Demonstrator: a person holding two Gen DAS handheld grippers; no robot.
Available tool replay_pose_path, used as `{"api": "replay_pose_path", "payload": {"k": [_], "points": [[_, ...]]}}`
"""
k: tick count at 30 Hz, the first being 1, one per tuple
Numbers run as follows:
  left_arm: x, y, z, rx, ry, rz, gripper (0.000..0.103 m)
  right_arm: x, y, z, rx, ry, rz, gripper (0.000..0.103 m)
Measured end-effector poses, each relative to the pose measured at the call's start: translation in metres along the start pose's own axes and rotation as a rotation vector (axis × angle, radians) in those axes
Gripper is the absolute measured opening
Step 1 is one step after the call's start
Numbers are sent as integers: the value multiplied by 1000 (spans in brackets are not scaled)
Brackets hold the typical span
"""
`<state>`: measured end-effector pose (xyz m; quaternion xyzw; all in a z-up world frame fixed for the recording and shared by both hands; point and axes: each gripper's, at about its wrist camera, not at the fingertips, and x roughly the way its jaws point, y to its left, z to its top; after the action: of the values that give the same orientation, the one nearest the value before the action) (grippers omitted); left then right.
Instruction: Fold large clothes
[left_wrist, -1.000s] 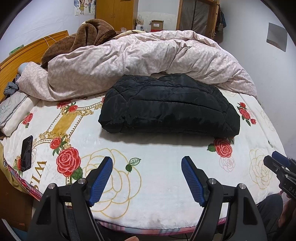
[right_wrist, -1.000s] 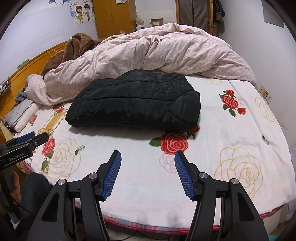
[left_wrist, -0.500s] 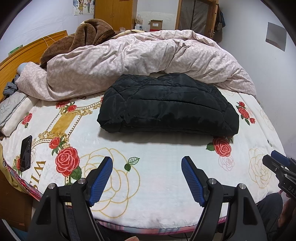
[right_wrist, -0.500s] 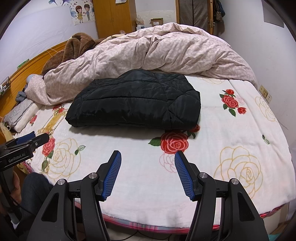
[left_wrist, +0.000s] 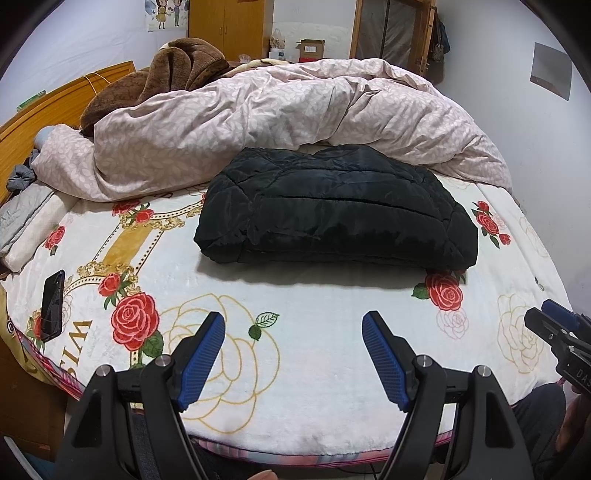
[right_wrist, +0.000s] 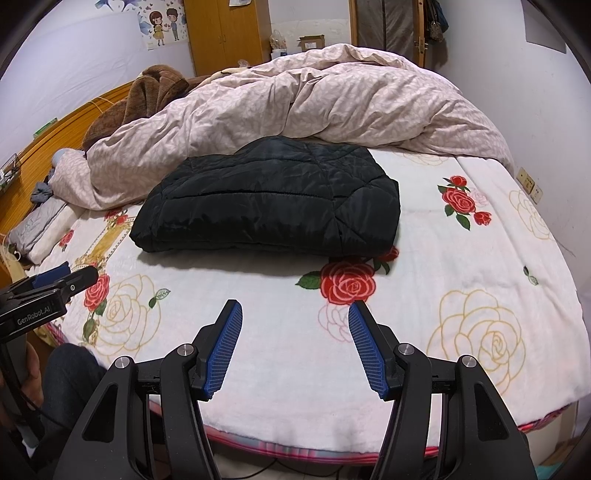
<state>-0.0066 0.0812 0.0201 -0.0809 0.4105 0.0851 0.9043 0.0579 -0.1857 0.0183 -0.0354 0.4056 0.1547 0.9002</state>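
A black quilted jacket (left_wrist: 336, 206) lies folded into a thick rectangle in the middle of the bed; it also shows in the right wrist view (right_wrist: 269, 199). My left gripper (left_wrist: 293, 325) is open and empty, held over the near edge of the rose-print blanket (left_wrist: 314, 332), well short of the jacket. My right gripper (right_wrist: 295, 314) is open and empty too, over the blanket (right_wrist: 461, 288) in front of the jacket's right end. Each gripper shows at the edge of the other's view: the right one (left_wrist: 554, 325) and the left one (right_wrist: 70, 280).
A bunched pink duvet (left_wrist: 277, 122) and a brown blanket (left_wrist: 162, 81) lie behind the jacket. A black phone (left_wrist: 53, 304) lies at the bed's left edge. Folded grey cloth (left_wrist: 22, 218) sits by the wooden headboard (left_wrist: 44, 107). A wall is close on the right.
The left wrist view has shifted slightly, so the jacket sits a little lower and left in it. The jacket and both grippers' jaws stay as they were.
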Motion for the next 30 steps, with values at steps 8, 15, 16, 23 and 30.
{"api": "replay_pose_path", "payload": {"k": [8,15,16,23,30], "points": [[0,2,-1,7,2,1,78,0,0,1,0,1,1,60],[0,6,0,9,5,6,78,0,0,0,-1,1,0,60],[0,5,1,9,5,9,78,0,0,1,-1,2,0,60],[1,4,0,8,7,11,78,0,1,1,0,2,-1,60],[2,4,0,10,8,21,78,0,1,1,1,3,-2,60]]}}
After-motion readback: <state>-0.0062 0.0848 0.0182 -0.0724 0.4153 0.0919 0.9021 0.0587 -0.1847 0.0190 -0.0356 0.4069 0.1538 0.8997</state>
